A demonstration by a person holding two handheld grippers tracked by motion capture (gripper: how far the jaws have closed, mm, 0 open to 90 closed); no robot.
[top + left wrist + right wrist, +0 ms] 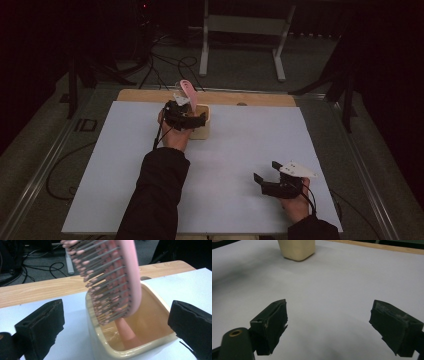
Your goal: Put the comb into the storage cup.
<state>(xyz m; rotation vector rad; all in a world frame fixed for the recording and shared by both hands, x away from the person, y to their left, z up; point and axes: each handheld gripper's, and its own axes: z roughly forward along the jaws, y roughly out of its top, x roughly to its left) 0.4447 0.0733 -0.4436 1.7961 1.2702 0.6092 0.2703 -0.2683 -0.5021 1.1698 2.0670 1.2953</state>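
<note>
1. High view: left gripper is at the cup near the far edge of the table, w/ the pink brush poking up out of it. Right gripper sits well apart, near the front-right corner, jaws spread, nothing in them.
2. Left gripper view: brush stands handle-down in the cup, leaning on the rim, bristles facing the cam. Jaws are wide apart either side of the cup, pads not touching brush or cup, so it's let go.
3. Right gripper view: jaws apart over bare table, cup far off at the top.
4. Progress, imo: the drop-in looks basically done, brush is in the cup on its own. What's left is prob just pulling the left hand clear w/o knocking the brush over.
</note>
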